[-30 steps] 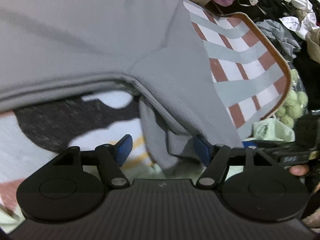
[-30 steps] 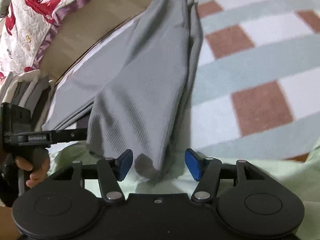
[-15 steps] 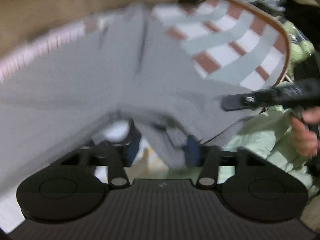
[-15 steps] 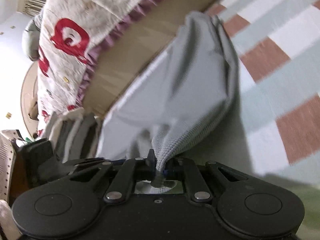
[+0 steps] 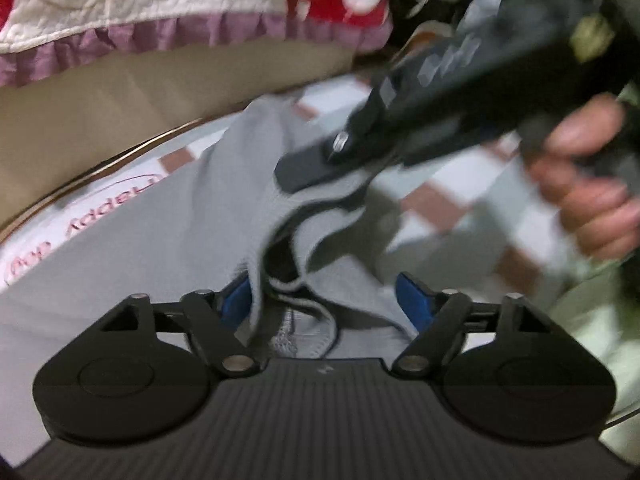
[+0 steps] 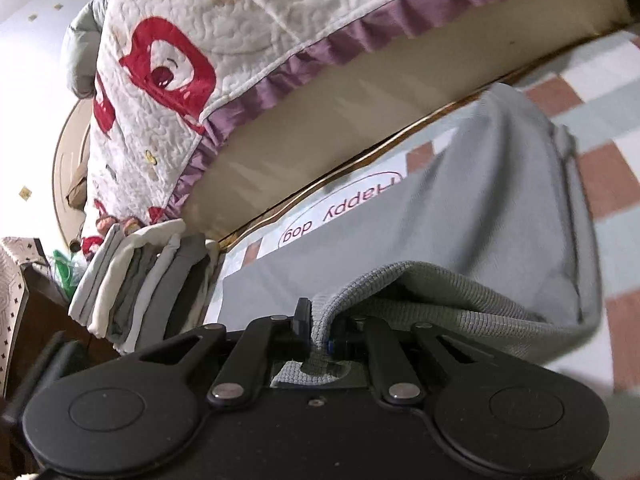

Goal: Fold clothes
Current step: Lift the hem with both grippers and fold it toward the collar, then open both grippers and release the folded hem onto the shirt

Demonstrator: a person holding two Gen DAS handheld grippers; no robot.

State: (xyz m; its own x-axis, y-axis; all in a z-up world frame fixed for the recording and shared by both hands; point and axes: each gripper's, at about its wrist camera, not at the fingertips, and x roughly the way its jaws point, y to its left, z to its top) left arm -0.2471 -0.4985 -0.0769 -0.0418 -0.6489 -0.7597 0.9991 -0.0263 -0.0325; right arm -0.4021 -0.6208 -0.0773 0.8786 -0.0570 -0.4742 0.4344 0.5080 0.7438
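Note:
A grey knit garment (image 5: 192,232) lies on the checked mat, one end lifted. My left gripper (image 5: 324,300) is open, its blue pads apart, with the garment's hem lying loose between them. My right gripper (image 6: 318,332) is shut on the grey garment (image 6: 480,216), pinching a ribbed edge and holding it up off the mat. In the left wrist view the right gripper (image 5: 312,168) crosses from the upper right, held by a hand, with grey cloth hanging from its tip.
A checked mat (image 6: 600,168) with "Happy dog" print covers the surface. A quilted cover with purple frill (image 6: 280,40) hangs behind. A stack of folded clothes (image 6: 148,280) stands at the left. Pale green cloth (image 5: 588,312) lies at the right.
My right gripper closed on the garment's edge and lifted it toward the far side. My left gripper stayed open and swung to face the quilt, with the right gripper now crossing its view.

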